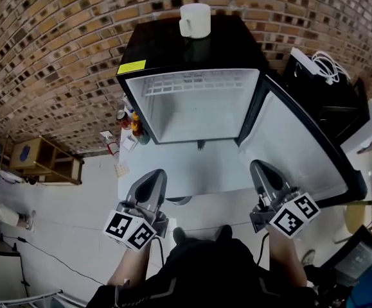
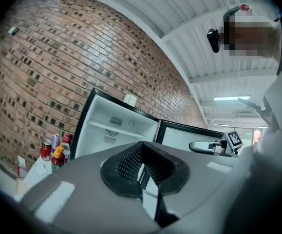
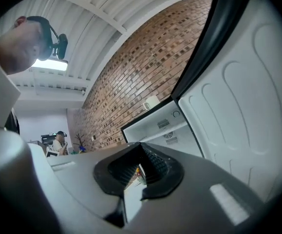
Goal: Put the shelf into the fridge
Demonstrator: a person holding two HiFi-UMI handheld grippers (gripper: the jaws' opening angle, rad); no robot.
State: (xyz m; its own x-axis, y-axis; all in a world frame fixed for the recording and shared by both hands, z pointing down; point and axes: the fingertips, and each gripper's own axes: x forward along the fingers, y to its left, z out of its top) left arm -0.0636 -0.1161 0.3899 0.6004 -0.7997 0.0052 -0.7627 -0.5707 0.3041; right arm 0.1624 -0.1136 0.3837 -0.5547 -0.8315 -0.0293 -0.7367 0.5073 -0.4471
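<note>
A small black fridge point(image 1: 192, 117) stands open against the brick wall, its white inside bare, its door point(image 1: 301, 153) swung out to the right. A pale, flat shelf panel point(image 1: 192, 169) hangs level in front of the opening, its far edge near the cabinet's lower lip. My left gripper point(image 1: 155, 175) is shut on the panel's near left edge and my right gripper point(image 1: 257, 167) on its near right edge. In the left gripper view the jaws point(image 2: 141, 167) pinch the thin shelf point(image 2: 150, 194) edge-on. The right gripper view shows the same grip point(image 3: 140, 167) on the shelf point(image 3: 131, 199).
A white mug point(image 1: 195, 20) sits on top of the fridge. Sauce bottles and a can point(image 1: 133, 124) stand on the floor at its left, with a wooden crate point(image 1: 41, 159) further left. Right of the door is a dark cabinet with white cables point(image 1: 327, 66).
</note>
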